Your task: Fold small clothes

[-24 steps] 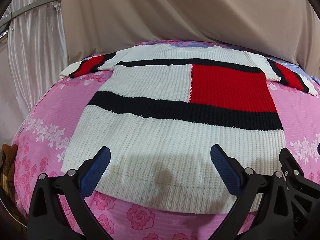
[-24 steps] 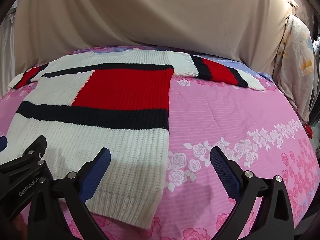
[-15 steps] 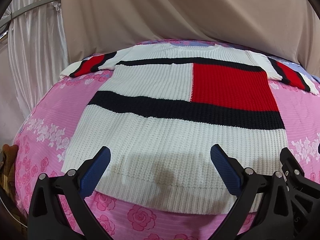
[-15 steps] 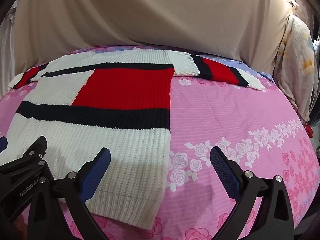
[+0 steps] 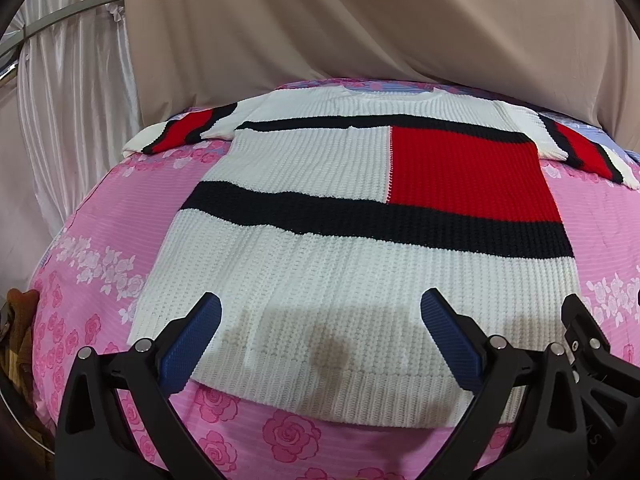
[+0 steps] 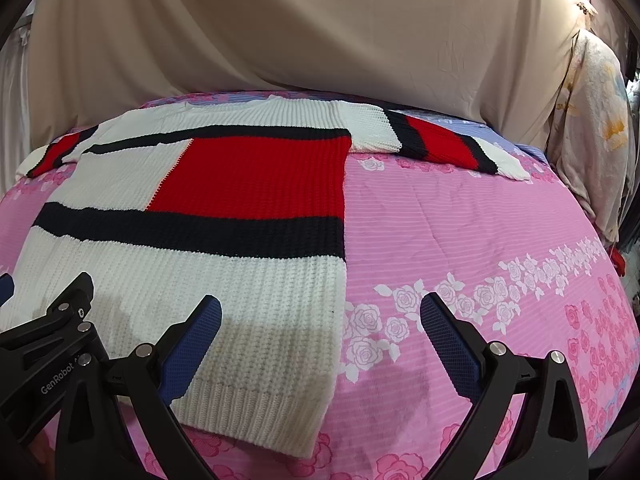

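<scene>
The left tongs (image 5: 320,332) hang wide open over the near hem of the sweater (image 5: 360,240), blue pads (image 5: 192,344) spread apart and holding nothing. The right tongs (image 6: 320,336) are just as wide open and empty, straddling the sweater's right side edge, with one pad over the white knit and the other over the bare pink bedsheet (image 6: 460,220). Each tool shows at the edge of the other's view, so the two sit close together.

The sweater lies flat and face up on the bed, hem nearest, neckline farthest, both striped sleeves (image 6: 440,140) stretched out sideways. Nothing is folded yet.

Over the last second the change is small: the hem sits a little lower in both views and the sweater fills slightly more of each, so both tongs have crept forward over the garment while staying open. That reads as lining up for a first grasp, probably a side edge or sleeve to bring inward. The thick knit should pinch easily but may sag once lifted.
</scene>
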{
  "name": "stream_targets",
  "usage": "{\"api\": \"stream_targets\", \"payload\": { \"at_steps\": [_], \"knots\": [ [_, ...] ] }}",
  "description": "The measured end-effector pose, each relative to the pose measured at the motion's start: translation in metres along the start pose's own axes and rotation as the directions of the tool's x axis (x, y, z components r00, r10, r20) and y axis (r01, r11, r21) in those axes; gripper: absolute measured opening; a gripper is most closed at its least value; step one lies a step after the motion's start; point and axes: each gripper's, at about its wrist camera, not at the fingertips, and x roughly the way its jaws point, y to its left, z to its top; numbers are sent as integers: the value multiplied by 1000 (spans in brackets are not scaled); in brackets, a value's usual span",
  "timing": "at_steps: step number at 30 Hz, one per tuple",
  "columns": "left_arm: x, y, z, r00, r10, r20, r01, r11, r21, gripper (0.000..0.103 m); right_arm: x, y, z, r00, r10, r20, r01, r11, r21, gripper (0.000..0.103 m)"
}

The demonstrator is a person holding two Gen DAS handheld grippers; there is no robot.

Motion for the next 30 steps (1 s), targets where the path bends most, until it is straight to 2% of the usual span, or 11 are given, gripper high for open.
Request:
{"api": "stream_targets", "payload": {
  "at_steps": [30],
  "knots": [
    [2, 7, 2, 1000, 11, -1, -11, 1000, 6, 98, 3, 8, 3, 1000, -1, -5, 1, 1000, -1, 98]
  ]
}}
